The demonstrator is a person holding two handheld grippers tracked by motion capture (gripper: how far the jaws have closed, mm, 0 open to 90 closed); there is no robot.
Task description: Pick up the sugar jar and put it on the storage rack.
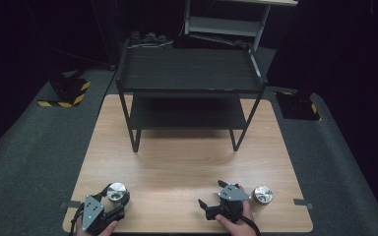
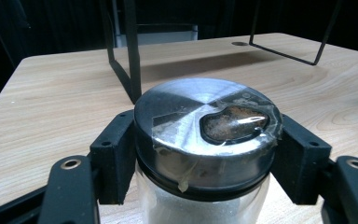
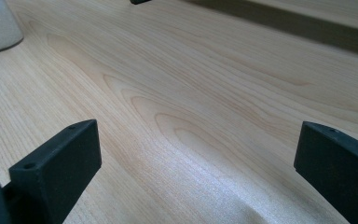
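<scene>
At the table's seven o'clock corner, the left gripper (image 1: 112, 204) is pinching a glass jar (image 1: 116, 192) just under its brushed metal lid. In the left gripper view both black jaws press against the jar (image 2: 205, 140) from either side, and clear tape covers a dark opening in the lid. The jar stands upright on the wooden table (image 1: 187, 162), holding a pale granular fill.

At centre, toward twelve o'clock, a black two-tier rack (image 1: 189, 73) stands on the table's far half, well apart from both hands.

At five o'clock, the right gripper (image 1: 207, 209) rests low, its jaws spread wide with bare wood between them. A second jar (image 1: 263, 194) stands just beside it, at its three o'clock, untouched.
</scene>
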